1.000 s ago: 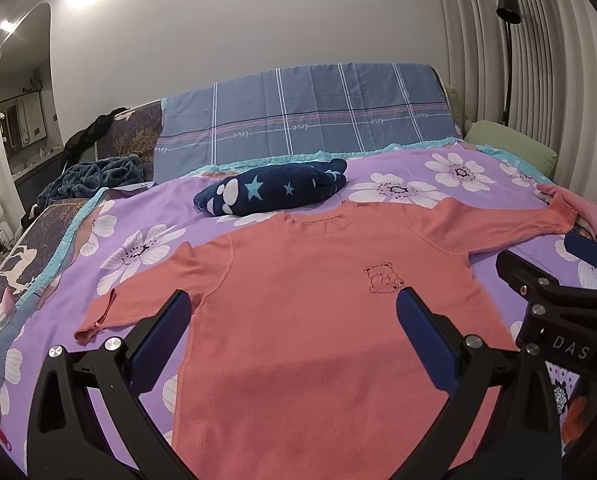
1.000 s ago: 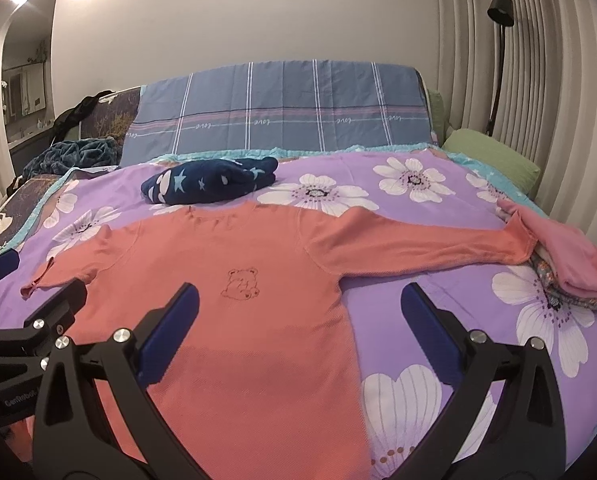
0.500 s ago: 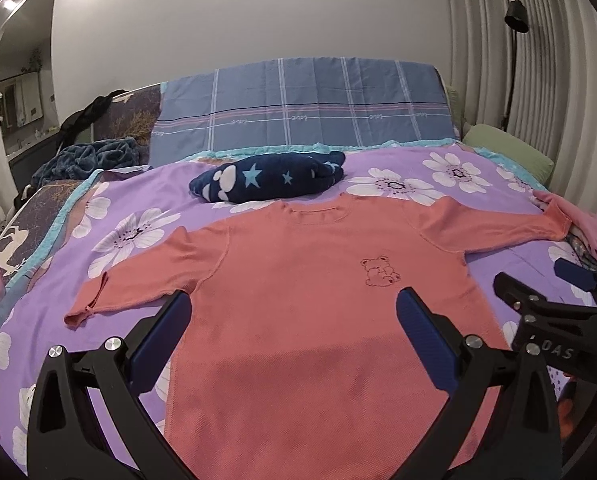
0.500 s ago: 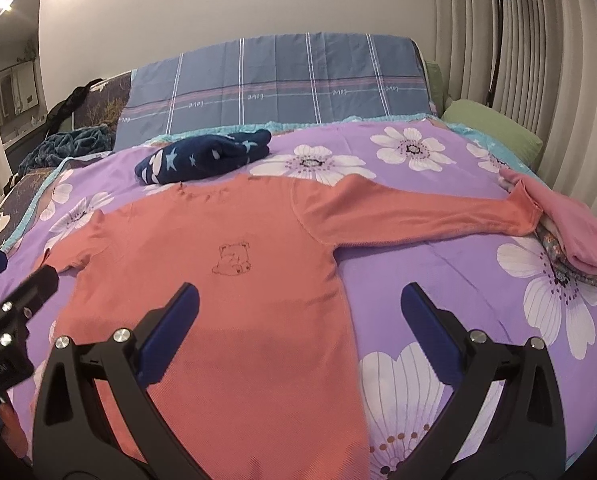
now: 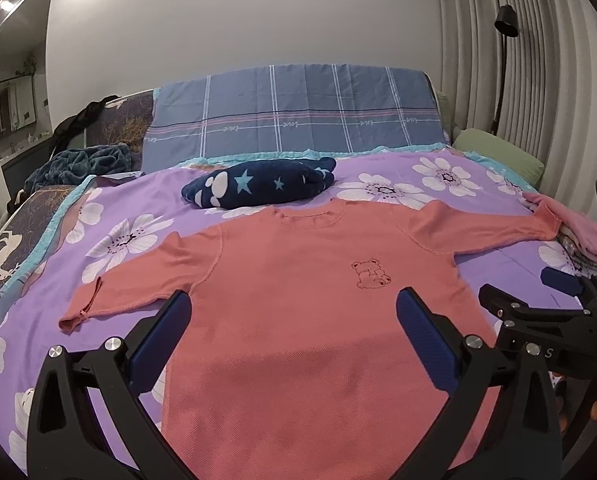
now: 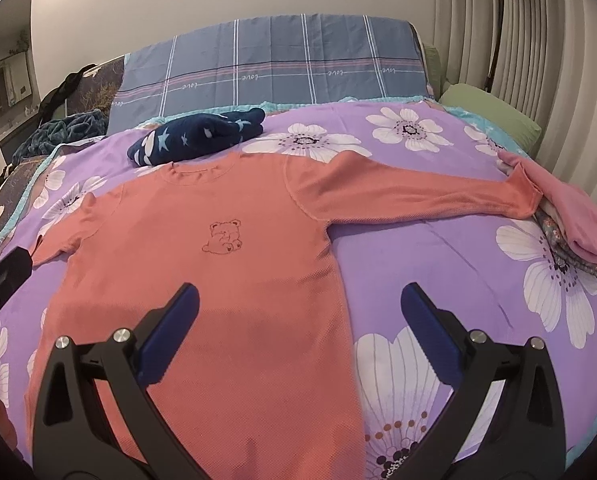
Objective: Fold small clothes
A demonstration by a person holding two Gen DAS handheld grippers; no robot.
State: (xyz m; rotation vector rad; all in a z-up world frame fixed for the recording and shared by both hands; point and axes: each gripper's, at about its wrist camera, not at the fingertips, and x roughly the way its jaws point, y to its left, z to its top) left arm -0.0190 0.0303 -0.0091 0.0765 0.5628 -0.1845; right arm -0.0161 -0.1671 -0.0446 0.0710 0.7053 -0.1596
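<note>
flat, shirt [image 5: 298,300] collar points toward headboard [image 5: 294,116]

A salmon-pink long-sleeved shirt [image 5: 298,300] lies flat and face up on the bed [image 6: 438,264], neckline toward the headboard, both sleeves spread wide. A small outlined teddy bear [image 6: 223,237] sits on its chest. Its right-hand cuff rests against a stack of folded clothes [image 6: 570,228] topped in pink. A navy bundle with stars [image 5: 258,184] lies just beyond the collar.
</note>
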